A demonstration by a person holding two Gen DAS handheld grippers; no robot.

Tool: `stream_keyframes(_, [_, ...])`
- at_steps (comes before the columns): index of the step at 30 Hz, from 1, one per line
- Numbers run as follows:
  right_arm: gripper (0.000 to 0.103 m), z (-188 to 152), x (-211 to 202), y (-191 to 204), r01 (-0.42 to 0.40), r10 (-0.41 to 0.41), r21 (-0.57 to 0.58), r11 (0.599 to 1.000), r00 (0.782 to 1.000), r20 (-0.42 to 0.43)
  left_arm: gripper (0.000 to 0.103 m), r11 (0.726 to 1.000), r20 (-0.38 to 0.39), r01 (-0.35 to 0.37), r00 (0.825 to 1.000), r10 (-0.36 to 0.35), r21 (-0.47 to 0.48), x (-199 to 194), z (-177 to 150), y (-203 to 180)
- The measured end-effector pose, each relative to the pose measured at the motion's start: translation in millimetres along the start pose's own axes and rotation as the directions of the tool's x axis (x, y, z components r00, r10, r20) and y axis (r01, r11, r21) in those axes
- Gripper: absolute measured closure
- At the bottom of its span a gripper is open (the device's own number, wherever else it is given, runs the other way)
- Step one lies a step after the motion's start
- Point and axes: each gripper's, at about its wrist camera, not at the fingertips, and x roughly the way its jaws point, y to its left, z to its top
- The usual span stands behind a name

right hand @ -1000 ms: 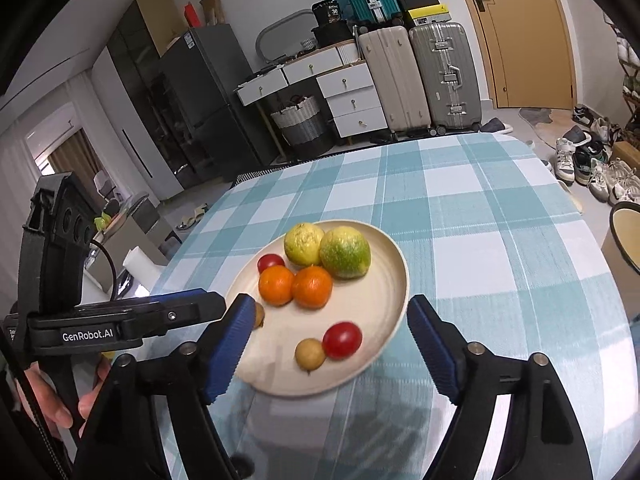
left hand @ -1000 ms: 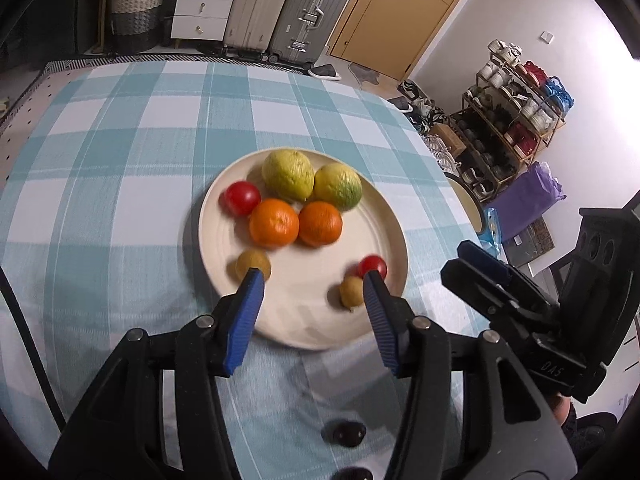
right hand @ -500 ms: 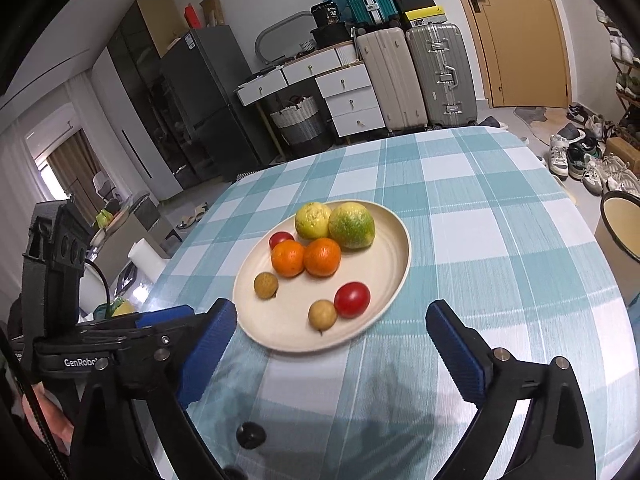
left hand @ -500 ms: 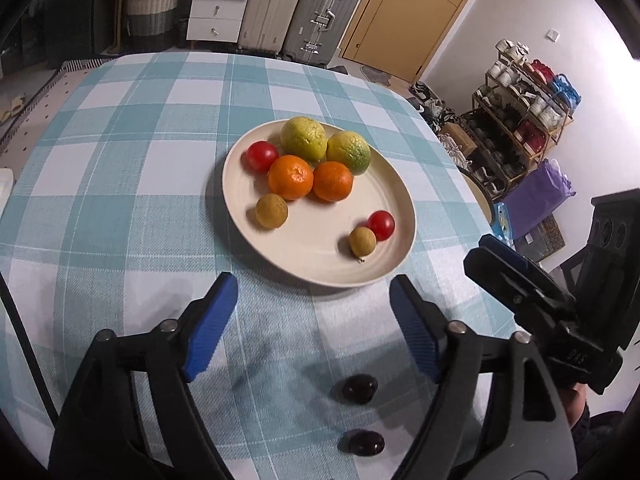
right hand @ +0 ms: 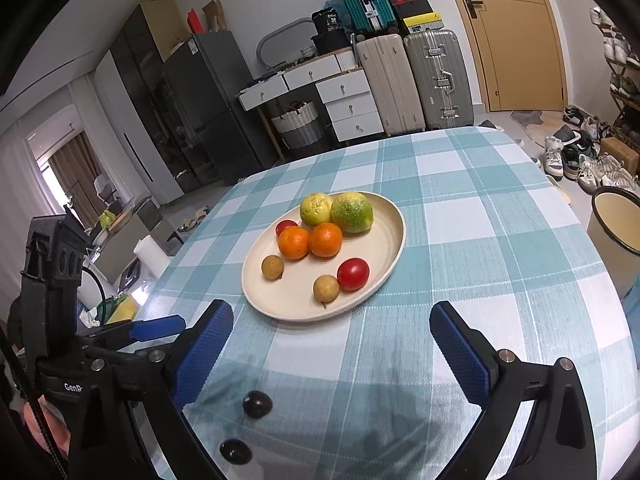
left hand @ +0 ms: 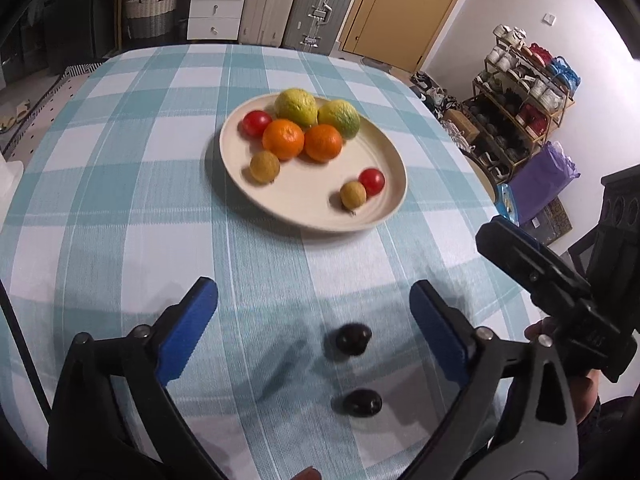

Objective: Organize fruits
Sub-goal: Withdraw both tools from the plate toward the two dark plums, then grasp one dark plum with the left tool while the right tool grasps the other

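**A:** Both your tools have just been opening, and nothing sits between the jaws of either. The left tool (left hand: pixel 312 308) stands spread wide over the desk (left hand: pixel 120 184), and the right tool (right hand: pixel 332 340) is spread just as wide. All the bright fruit is on the plate (right hand: pixel 384 256): two oranges (right hand: pixel 310 241), two yellow-green citrus (right hand: pixel 352 212), two tomatoes (right hand: pixel 353 274) and two small brown fruits (right hand: pixel 326 288).

**B:** So what could go wrong for you from here?

**A:** I judge the two dark fruits (left hand: pixel 353 338) on the cloth are what remains. They are small, round and glossy, so if you close on one off-centre it may squirt out and roll. They lie near your edge of the desk, so a roll toward you could take one off.

**B:** And at the plate?

**A:** The brown fruit and tomatoes are loose. Set a dark fruit down hard, or nudge the rim, and they may roll; the plate itself could slide on the checked cloth.

**B:** Anything standing in your way?

**A:** Mostly your own tools. They hang close beside each other, with both dark fruits below them, so reaching with both at once risks a knock. Take one fruit at a time. Beyond the desk are suitcases (right hand: pixel 438 80), a white drawer unit (right hand: pixel 352 108), a shoe rack (left hand: pixel 520 92) and a bin (right hand: pixel 616 220), all well apart from the work.
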Motion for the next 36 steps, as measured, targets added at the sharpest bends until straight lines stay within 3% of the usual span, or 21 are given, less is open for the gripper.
stream_keyframes(2, [0.002,-5,-2,0,-0.001,0.001,0.000,1.000,1.000,-0.011,0.002,0.999,-0.022,0.032,0.999,-0.032,0.012,2,-9,-3])
stream_keyframes(13, [0.001,-18,-14,0,-0.002,0.003,0.009,1.000,1.000,-0.016,0.002,0.993,-0.129,0.039,0.991,-0.025,0.109,14,-53,-24])
stream_keyframes(21, [0.001,-25,-18,5,0.000,0.000,-0.006,1.000,1.000,-0.023,0.002,0.984,-0.137,-0.010,0.990,0.035,0.179,16,-71,-34])
stream_keyframes(24, [0.001,-30,-17,7,0.001,-0.001,-0.014,1.000,0.999,-0.037,0.002,0.985,-0.133,0.004,0.991,0.019,0.172,14,-72,-33])
stream_keyframes(26, [0.001,-34,-16,7,0.007,-0.008,-0.020,1.000,0.999,-0.049,0.008,0.986,-0.132,0.026,0.991,-0.004,0.164,14,-72,-33])
stream_keyframes(28, [0.001,-37,-16,8,0.009,-0.011,-0.022,1.000,0.998,-0.056,0.023,0.987,-0.134,0.048,0.991,-0.027,0.156,13,-72,-32])
stream_keyframes(32, [0.001,-41,-16,7,0.014,-0.015,-0.019,1.000,0.998,-0.063,0.037,0.986,-0.136,0.079,0.989,-0.058,0.149,14,-73,-31])
stream_keyframes(36, [0.001,-42,-17,6,0.017,-0.018,-0.020,1.000,0.998,-0.064,0.065,0.985,-0.153,0.103,0.985,-0.082,0.136,17,-75,-28])
